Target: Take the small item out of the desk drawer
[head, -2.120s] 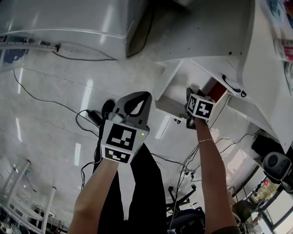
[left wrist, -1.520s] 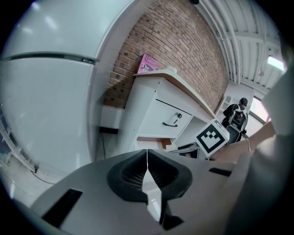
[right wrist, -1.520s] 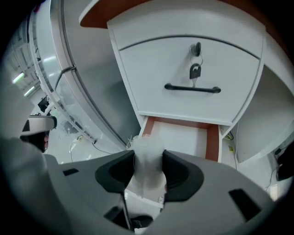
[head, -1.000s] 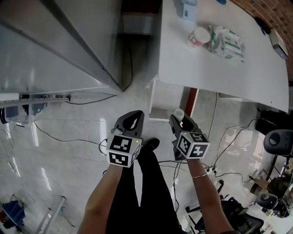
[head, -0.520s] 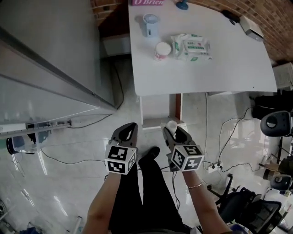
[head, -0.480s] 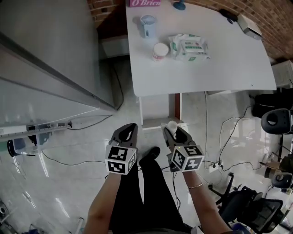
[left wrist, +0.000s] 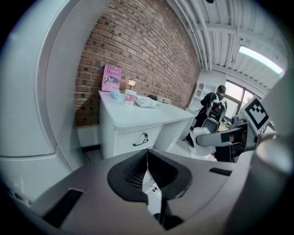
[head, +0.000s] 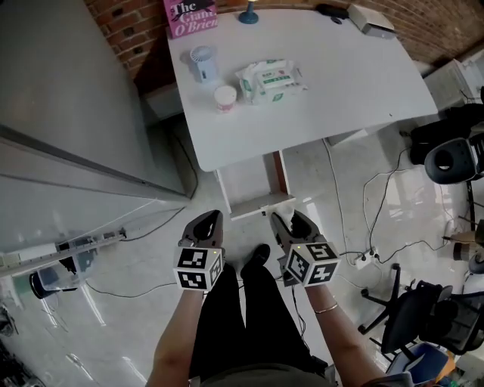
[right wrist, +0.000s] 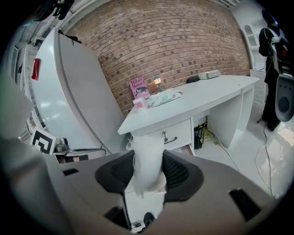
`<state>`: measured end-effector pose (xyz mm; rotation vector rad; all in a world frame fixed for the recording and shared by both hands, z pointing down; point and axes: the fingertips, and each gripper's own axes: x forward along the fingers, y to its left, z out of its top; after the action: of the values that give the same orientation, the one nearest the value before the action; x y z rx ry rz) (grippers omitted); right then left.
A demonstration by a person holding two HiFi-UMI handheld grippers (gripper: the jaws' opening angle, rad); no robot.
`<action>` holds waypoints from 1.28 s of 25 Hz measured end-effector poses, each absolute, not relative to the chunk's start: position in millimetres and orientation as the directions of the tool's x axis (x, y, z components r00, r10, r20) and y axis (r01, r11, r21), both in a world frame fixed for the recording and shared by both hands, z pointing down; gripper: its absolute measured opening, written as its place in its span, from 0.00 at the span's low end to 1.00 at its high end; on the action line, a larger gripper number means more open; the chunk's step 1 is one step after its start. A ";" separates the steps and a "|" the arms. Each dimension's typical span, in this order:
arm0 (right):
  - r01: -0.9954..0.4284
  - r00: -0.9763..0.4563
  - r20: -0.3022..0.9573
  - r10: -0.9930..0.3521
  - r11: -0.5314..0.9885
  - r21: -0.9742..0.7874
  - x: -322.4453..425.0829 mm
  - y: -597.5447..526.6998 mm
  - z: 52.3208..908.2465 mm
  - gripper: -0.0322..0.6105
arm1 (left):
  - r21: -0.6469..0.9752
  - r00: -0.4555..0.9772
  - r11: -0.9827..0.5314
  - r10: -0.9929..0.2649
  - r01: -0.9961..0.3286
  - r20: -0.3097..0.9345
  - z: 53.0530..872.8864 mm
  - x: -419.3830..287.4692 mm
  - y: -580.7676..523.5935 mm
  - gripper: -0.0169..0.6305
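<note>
In the right gripper view a small white item (right wrist: 147, 158) sits pinched between the black pads of my right gripper (right wrist: 148, 172), which is shut on it. In the head view my right gripper (head: 291, 220) hangs over the floor in front of the white desk (head: 340, 83), and the item barely shows there. My left gripper (head: 205, 221) is beside it on the left. Its pads meet with nothing between them (left wrist: 147, 153). The desk drawer (right wrist: 172, 134) with its black handle looks flush with the desk in both gripper views (left wrist: 138, 140).
On the desk stand a pink book (head: 189, 17), a small fan (head: 203, 62), a cup (head: 225, 98) and a tissue pack (head: 271, 79). A large white cabinet (head: 68, 98) fills the left. Black chairs (head: 452, 159) and floor cables (head: 370, 253) lie to the right.
Both grippers have risen and drawn back from the desk, side by side. The head view has tipped up, so the whole desk top now shows. The white item stays between the right pads.
</note>
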<state>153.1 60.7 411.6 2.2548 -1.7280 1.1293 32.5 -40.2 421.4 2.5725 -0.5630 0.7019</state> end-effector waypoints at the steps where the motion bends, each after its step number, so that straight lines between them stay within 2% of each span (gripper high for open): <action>1: -0.857 0.100 0.584 -0.806 -0.368 -0.361 154.4 63.6 407.0 0.33 | 0.277 0.792 -0.837 -0.265 -0.472 0.550 418.5 33.1 -39.7 0.06; 11: -0.788 0.218 0.546 -0.809 -0.476 -0.391 182.6 113.4 374.0 0.33 | 0.263 0.798 -0.859 -0.239 -0.440 0.554 395.4 43.9 -25.0 0.06; 32: -0.832 0.235 0.477 -0.847 -0.429 -0.352 198.3 136.9 336.9 0.32 | 0.240 0.816 -0.872 -0.256 -0.426 0.518 355.4 66.8 -3.0 0.06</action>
<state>198.3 136.9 336.9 2.4875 -1.6921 0.9867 66.8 -3.0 355.4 2.6539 -0.5161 0.6867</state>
